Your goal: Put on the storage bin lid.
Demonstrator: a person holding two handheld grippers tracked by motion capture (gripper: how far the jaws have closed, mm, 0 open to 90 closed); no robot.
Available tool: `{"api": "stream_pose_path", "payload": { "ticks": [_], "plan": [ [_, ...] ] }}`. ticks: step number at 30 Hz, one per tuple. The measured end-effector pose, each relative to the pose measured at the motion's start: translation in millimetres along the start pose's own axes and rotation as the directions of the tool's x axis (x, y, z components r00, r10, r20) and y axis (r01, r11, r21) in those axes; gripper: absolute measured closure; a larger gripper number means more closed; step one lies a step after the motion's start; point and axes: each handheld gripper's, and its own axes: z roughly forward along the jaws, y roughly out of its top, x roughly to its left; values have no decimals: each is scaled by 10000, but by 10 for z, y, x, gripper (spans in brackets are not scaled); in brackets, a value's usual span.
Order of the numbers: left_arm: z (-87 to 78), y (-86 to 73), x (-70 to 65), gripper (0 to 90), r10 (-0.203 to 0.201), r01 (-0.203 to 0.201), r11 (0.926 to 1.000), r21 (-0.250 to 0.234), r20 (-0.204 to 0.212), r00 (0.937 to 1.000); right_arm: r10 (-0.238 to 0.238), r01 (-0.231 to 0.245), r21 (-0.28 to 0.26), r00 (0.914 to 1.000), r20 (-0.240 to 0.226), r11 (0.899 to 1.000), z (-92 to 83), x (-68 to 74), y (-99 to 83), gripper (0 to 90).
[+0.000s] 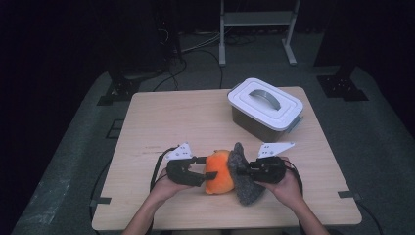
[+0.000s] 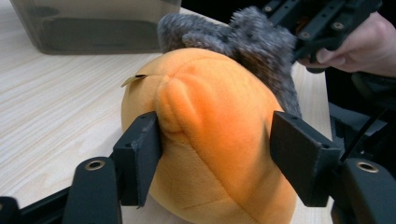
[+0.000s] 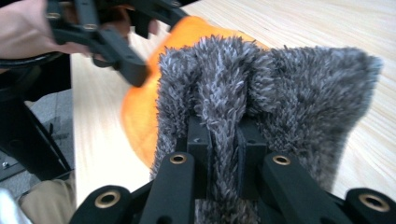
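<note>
My right hand-held gripper (image 3: 223, 140) pinches the grey fur piece (image 3: 280, 93); my left hand-held gripper (image 2: 215, 154) is spread, with the orange plush (image 2: 210, 135) between its jaws. Close left squarely before pulling apart, I'd say.

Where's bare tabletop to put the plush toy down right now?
Free: the far-left stretch of the table, left of the lidded white box, and the near-right corner. Crowded: near centre, where the left gripper, right gripper and orange-and-grey plush toy meet.
</note>
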Motion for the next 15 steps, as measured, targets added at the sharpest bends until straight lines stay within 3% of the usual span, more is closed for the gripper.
{"api": "stream_pose_path", "payload": {
  "ticks": [3, 5, 7, 9, 12, 15],
  "plan": [
    [1, 0, -4, 417, 109, -109, 9999, -17, -215, 9997, 117, -118, 57, 9999, 125, 9999, -21, -14, -3, 788],
    [-5, -1, 9, 461, -27, 24, 9999, -123, -293, 9996, -140, 141, -42, 9996, 226, 9999, -45, 48, 34, 788],
    [2, -6, 23, 472, -281, 272, 9993, -266, -345, 9990, -223, 217, -444, 9997, -127, 9988, -73, 113, 78, 788],
    [5, -1, 30, 474, -352, 340, 9989, -323, -393, 9986, -601, 593, -450, 9981, -162, 9972, -69, 207, 128, 787],
    [0, -4, 34, 456, -359, 347, 9988, -331, -369, 9987, -925, 925, -168, 9957, -35, 9956, -9, 255, 120, 786],
    [-16, -1, 47, 336, -504, 497, 9980, -404, -172, 9986, -745, 745, -15, 9972, 20, 9972, 21, 173, 71, 786]
  ]
}}
